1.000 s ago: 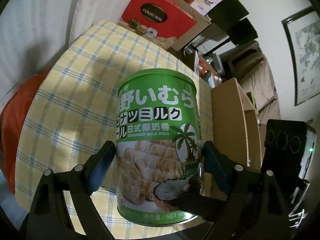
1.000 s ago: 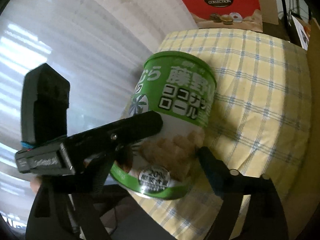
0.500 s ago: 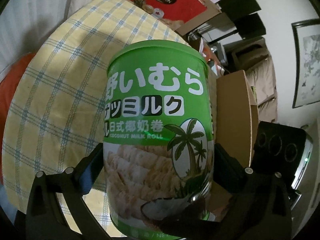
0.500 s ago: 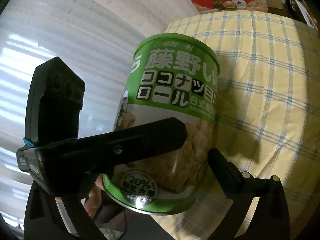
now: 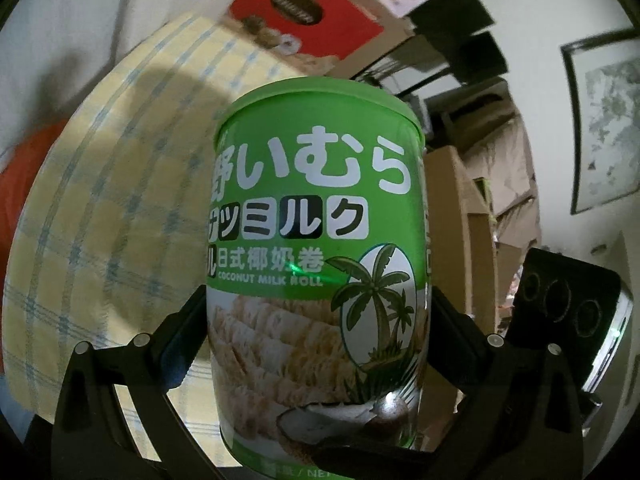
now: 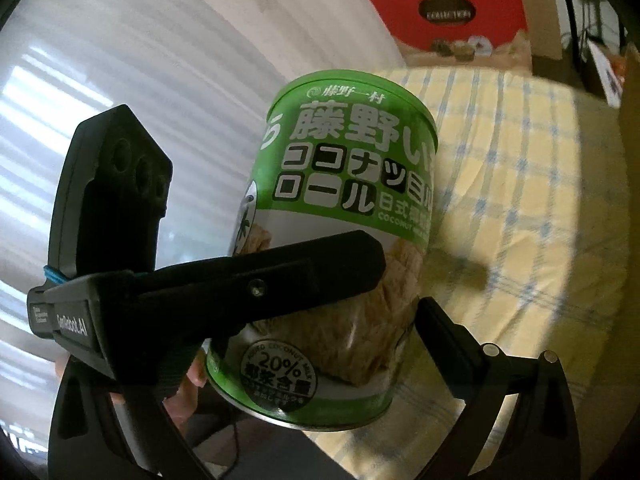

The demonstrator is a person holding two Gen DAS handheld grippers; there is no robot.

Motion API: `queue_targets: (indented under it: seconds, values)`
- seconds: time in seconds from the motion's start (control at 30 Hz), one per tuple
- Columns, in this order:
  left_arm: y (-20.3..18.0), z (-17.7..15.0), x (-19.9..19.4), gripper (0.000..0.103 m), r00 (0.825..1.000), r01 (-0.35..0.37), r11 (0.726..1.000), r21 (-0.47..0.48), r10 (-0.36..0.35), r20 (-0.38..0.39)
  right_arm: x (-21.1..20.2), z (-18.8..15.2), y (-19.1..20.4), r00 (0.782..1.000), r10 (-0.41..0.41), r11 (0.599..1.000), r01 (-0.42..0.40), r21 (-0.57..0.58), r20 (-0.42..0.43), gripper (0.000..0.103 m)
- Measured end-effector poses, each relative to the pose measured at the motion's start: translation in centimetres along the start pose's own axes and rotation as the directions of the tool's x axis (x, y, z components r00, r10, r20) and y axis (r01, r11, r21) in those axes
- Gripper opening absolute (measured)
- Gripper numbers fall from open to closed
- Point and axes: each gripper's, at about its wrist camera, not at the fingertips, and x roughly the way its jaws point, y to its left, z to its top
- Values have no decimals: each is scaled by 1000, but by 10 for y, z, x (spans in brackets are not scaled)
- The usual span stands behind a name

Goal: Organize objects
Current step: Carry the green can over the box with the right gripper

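A green coconut milk roll can fills the left wrist view, upright between the two black fingers. My left gripper is shut on the can, holding it above the yellow checked cloth. In the right wrist view the same can is lifted and tilted, with one left finger across its side. My right gripper stands around the can's lower part; its right finger lies near the can's base, and its left finger is hidden, so contact is unclear.
A red box marked COLLECTION stands at the far end of the cloth-covered table. A cardboard box and cluttered shelves are to the right. White curtains hang on the left. An orange item lies at the left edge.
The can has come closer to both cameras and risen off the cloth, held by my left gripper. The right gripper has closed in around its lower part.
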Motion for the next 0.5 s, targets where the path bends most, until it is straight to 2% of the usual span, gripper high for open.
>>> queue_targets:
  seconds: [0.23, 0.5]
  values:
    - [-75, 7, -5, 100, 1000, 23, 993, 116, -26, 18, -77, 8, -13, 996, -35, 999, 35, 10, 76, 102]
    - [-162, 12, 32, 100, 998, 55, 971, 233, -47, -40, -152, 8, -64, 985, -87, 994, 77, 74, 149, 101]
